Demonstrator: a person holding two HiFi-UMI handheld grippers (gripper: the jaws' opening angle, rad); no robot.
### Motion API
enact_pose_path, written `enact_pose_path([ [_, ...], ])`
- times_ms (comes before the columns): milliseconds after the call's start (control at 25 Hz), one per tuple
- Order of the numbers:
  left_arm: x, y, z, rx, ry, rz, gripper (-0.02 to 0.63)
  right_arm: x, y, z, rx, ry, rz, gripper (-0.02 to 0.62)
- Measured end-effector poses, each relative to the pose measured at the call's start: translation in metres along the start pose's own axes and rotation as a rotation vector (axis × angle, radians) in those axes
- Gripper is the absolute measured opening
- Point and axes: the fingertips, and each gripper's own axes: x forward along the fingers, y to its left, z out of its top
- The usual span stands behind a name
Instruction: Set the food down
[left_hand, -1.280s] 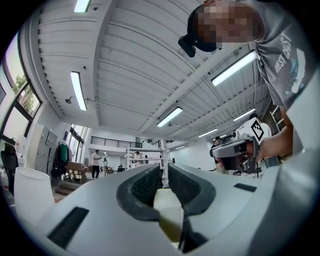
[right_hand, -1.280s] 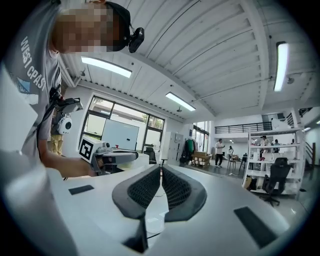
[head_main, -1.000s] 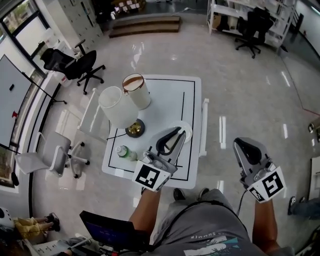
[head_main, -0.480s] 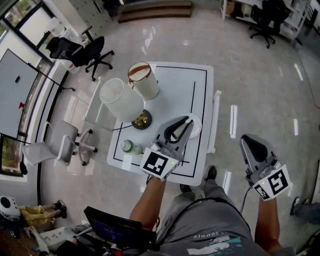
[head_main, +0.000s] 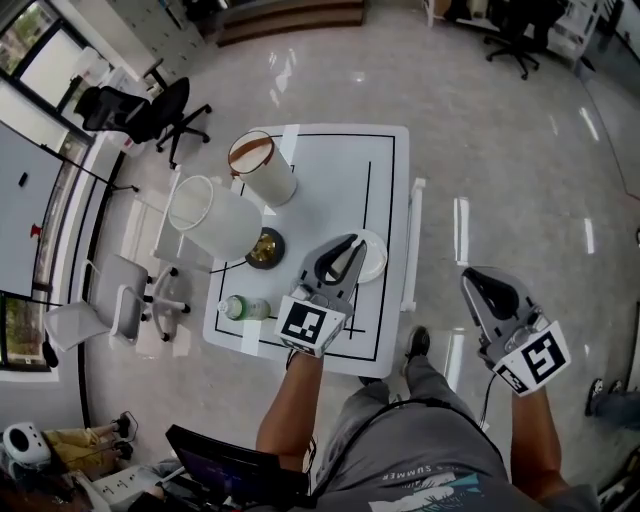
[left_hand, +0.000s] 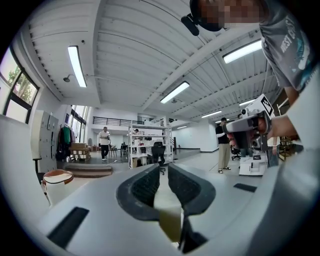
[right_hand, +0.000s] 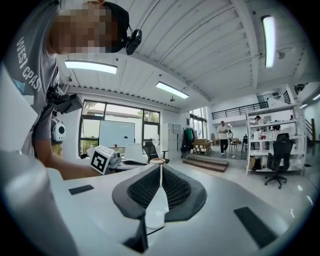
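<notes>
I see no food in any view. A white plate (head_main: 376, 262) lies near the front right of the white table (head_main: 340, 190) and looks bare. My left gripper (head_main: 354, 243) hovers over the plate's left part. Its jaws stand open by a narrow gap with nothing between them, as the left gripper view shows (left_hand: 164, 170). My right gripper (head_main: 478, 280) is held off the table's right side, above the floor. In the right gripper view (right_hand: 160, 167) its pads meet and hold nothing.
On the table's left part stand a lamp with a white shade (head_main: 212, 215) and brass base (head_main: 265, 248), a white cylinder with a brown rim (head_main: 262, 168) and a lying bottle (head_main: 240, 307). Chairs (head_main: 130, 300) stand left of the table.
The head camera has shifted, so the table sits a little further left in view. The left gripper stays over the plate and the right stays off the table's right side.
</notes>
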Motion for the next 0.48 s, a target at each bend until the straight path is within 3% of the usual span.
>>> enact_pose_path([
  [480,0.032,0.015,-0.073,0.058,0.159,0.028,0.06,0.0,-0.016,-0.021,0.019,0.032,0.005,0.009],
])
